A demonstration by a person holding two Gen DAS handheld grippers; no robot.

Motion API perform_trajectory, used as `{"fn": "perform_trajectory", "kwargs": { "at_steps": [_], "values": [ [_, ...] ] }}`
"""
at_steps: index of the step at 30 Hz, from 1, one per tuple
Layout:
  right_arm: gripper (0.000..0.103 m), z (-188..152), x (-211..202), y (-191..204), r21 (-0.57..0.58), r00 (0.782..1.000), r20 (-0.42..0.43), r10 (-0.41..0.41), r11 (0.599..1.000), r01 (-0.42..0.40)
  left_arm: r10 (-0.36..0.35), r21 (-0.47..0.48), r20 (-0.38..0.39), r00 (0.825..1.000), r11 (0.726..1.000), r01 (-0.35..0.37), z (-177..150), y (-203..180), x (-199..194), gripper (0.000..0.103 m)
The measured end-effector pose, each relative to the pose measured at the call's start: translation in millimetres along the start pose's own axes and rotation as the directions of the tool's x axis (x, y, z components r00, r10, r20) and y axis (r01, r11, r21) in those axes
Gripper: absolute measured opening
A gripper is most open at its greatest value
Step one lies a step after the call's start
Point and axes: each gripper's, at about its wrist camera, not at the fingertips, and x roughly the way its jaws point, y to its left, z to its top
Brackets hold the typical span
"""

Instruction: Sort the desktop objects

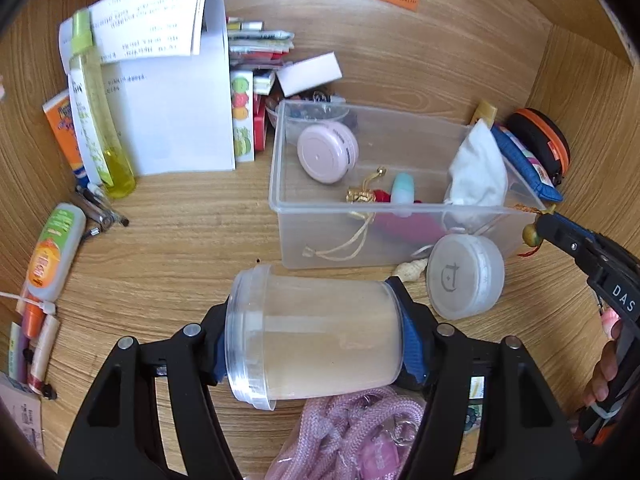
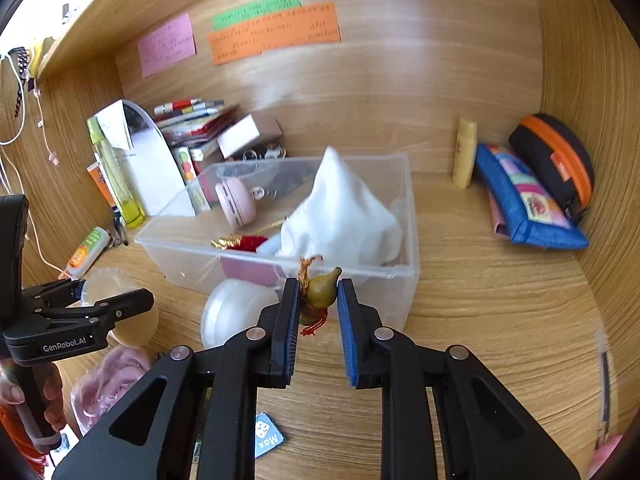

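Left wrist view: nearest the camera, the left gripper (image 1: 316, 344) is clamped on a clear cup (image 1: 316, 334) lying sideways between its fingers, rim to the left. A pink rope (image 1: 360, 432) in a bag lies directly below the cup. The clear bin (image 1: 280, 176) stands beyond the cup. Inside the bin: a pink round case (image 1: 327, 154), a white cloth (image 1: 478, 172), a gold-and-red charm (image 1: 366, 196). A frosted round jar (image 1: 464, 276) touches the bin's front wall. Left of the bin stand white papers (image 1: 176, 120) and a yellow spray bottle (image 1: 100, 120). The right gripper (image 1: 540, 224) is at the bin's right front corner; its body reads "DAS".

Right wrist view: nearest the camera, the right gripper (image 2: 318, 292) pinches a small gourd charm (image 2: 322, 288) with red tassel, just in front of the bin's (image 2: 412, 240) front wall. The left gripper (image 2: 116, 300), marked "GenRobot.AI", holds the cup (image 2: 120, 304) left of the bin. A blue card (image 2: 268, 438) reading "Max" lies below. A blue pouch (image 2: 528, 204) lies right of the bin.
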Motion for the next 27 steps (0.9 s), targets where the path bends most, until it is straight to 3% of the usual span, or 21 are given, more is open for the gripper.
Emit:
{"fn": "perform_trajectory", "kwargs": {
  "at_steps": [4,16,27],
  "values": [
    [0.017,5.2,-2.8,2.0,-0.020,1.000,0.013,-0.004,1.000,0.004,0.020,0.014,0.048,0.999,1.000,-0.021,6.2,-2.9,-13.3,0.065],
    [0.017,27.2,3.4,-1.6,-0.042,0.999,0.036,-0.009,0.999,0.011,-0.005,-0.010,0.117,0.993,1.000,0.006,37.9,3.8,-32.7,0.065],
    [0.017,43.0,21.6,11.1,-0.074,0.999,0.021,0.033,0.997,-0.031,-0.041,-0.016,0.109,0.993,0.999,0.043,63.5,4.9,-18.8,0.065]
  ]
}}
